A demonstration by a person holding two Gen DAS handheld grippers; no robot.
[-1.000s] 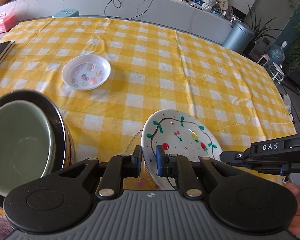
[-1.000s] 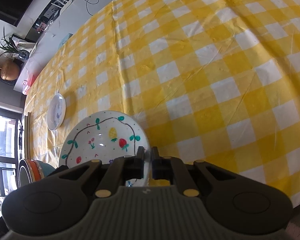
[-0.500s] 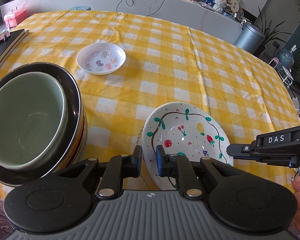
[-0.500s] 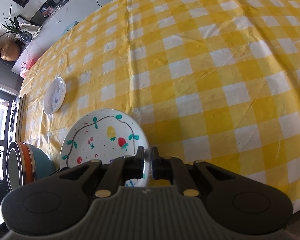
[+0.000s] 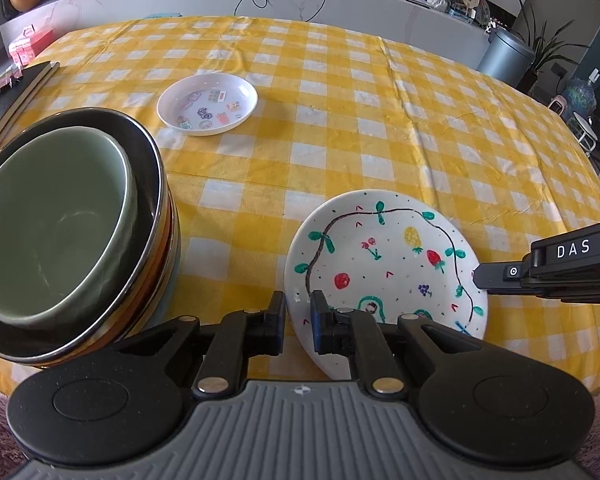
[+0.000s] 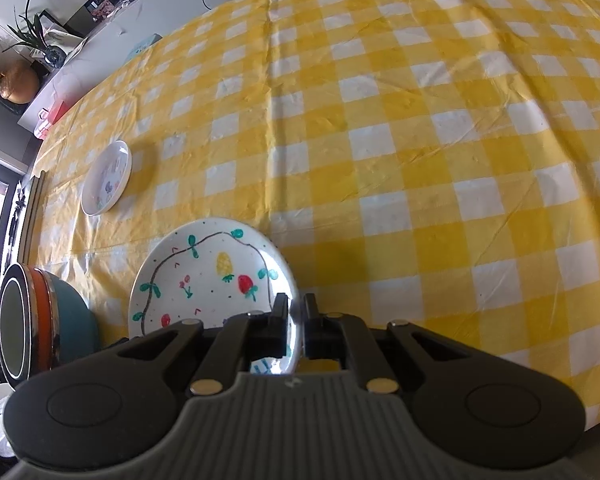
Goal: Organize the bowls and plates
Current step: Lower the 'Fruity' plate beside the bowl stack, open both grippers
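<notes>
Plates (image 5: 384,264) on yellow-checked tablecloth (image 5: 380,120) (counter (image 5: 340,0) behind)

Fruit plate (image 5: 384,264) near edge hidden behind left gripper (image 5: 298,316). Bowl stack (image 5: 72,236) cut off at left edge. Right gripper (image 6: 296,322) covers fruit plate's near rim. Stickers on small far plate (image 5: 207,104) too small to read. Hand at right edge mostly cut off.

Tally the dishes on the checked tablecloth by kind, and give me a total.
Plates: 2, the fruit-painted plate and the small sticker-pattern plate.
Bowls: at least 2 in the stack, the green bowl nested in a black-rimmed bowl; any lower ones cannot be counted.
Total: at least 4.
</notes>
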